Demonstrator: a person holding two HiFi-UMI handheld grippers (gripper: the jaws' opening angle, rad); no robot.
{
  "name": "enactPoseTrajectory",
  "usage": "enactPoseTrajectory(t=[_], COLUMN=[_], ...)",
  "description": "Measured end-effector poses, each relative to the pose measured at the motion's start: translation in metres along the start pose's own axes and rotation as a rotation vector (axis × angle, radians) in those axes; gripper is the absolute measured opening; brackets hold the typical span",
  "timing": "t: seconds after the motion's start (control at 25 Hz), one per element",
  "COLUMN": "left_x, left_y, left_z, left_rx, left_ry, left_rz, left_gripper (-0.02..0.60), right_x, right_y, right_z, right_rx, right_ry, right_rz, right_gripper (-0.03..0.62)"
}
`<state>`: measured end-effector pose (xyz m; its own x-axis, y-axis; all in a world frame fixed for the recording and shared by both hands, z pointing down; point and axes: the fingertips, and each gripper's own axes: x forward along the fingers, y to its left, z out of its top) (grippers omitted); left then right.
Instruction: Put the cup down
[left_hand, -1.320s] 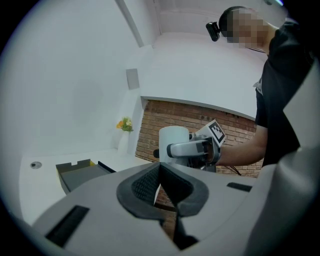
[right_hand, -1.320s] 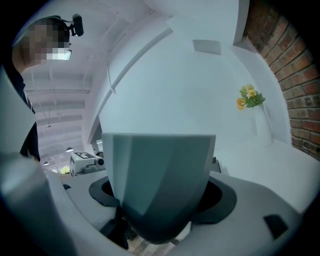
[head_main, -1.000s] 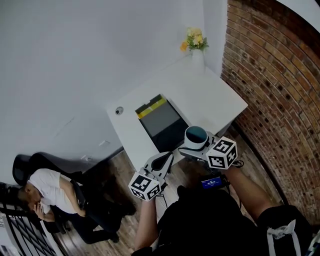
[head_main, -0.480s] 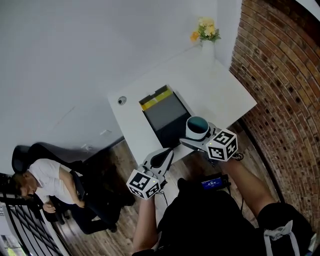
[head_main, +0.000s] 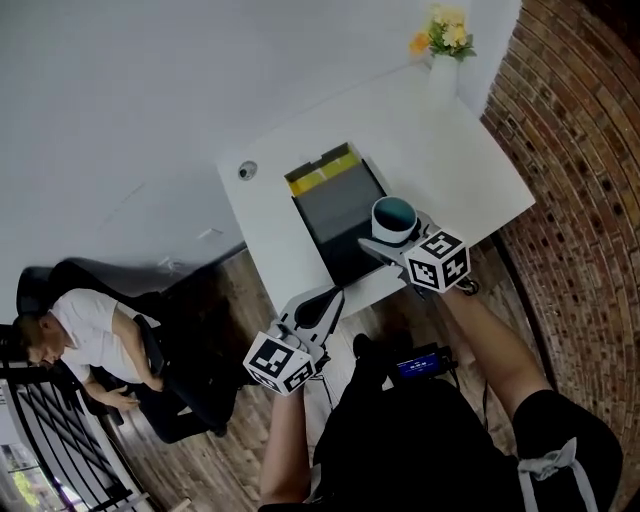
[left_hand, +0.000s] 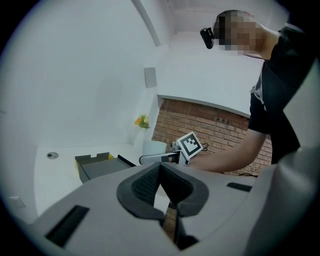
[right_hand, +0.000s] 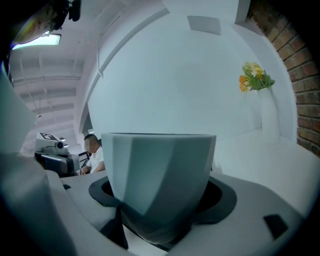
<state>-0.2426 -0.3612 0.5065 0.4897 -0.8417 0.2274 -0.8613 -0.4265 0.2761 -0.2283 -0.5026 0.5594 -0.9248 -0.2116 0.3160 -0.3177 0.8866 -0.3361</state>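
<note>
A pale faceted cup (head_main: 393, 216) with a dark teal inside sits upright between the jaws of my right gripper (head_main: 386, 236), which is shut on its lower half. The cup is over the white table (head_main: 450, 150), beside the near right corner of a dark open box (head_main: 336, 207); I cannot tell whether it touches the tabletop. In the right gripper view the cup (right_hand: 159, 175) fills the middle, with a pad on each side. My left gripper (head_main: 318, 308) hangs off the table's front edge, shut with nothing in it (left_hand: 160, 172).
A vase of yellow flowers (head_main: 444, 38) stands at the table's far corner. A small round fitting (head_main: 247, 171) sits near the left corner. A brick wall (head_main: 580, 150) runs along the right. A person (head_main: 75, 340) sits on a chair at lower left, on the wooden floor.
The right gripper has carried the cup forward over the table, toward the dark box's near right corner. The left gripper stays shut off the front edge.
</note>
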Motion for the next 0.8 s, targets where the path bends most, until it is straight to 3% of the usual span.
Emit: enactPoseTrajectory(t=[0.32,0.6,0.8], left_x=[-0.011,-0.014,-0.014], left_y=[0.016,0.019,0.019], left_z=[-0.011,-0.014,-0.014], left_rx=[-0.042,-0.044,-0.049], left_ry=[0.016,0.019,0.016], left_rz=[0.039,0.048,0.04], left_gripper=[0.008,0.008,0.008], right_x=[0.03,0.034,0.023], right_y=[-0.021,-0.01,-0.007], right_z=[-0.007,-0.009,-0.019], right_rx=[-0.148,-0.299,-0.336], right_ry=[0.012,-0.041,-0.046], right_rz=[-0.148,-0.184,-0.194], right_gripper=[0.391,0.391,0.391])
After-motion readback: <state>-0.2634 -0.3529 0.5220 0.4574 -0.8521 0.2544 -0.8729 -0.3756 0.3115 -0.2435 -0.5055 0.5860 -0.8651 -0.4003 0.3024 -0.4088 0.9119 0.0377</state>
